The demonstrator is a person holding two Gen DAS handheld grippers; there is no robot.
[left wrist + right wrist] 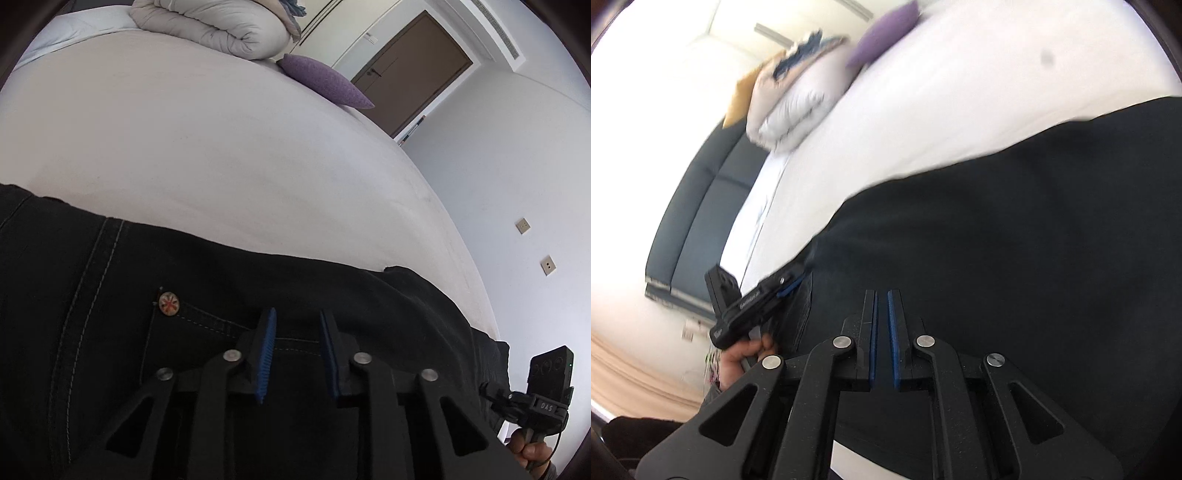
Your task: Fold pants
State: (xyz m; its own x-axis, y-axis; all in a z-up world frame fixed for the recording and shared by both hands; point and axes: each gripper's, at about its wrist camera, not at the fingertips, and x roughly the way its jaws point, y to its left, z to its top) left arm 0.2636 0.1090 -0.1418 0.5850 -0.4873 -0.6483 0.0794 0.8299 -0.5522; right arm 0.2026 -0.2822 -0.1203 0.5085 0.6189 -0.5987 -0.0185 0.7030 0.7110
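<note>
Lying flat on bed (184, 147): pants (258, 295).

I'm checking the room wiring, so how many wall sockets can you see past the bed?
2. One wall socket sits on the white wall beyond the bed's edge; the other wall socket is just below it. More may be hidden.

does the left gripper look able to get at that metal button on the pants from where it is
Probably yes. The left gripper hangs over the black pants with its jaws slightly apart and empty, and the metal button lies exposed just beside them, nothing covering it or lying between.
</note>
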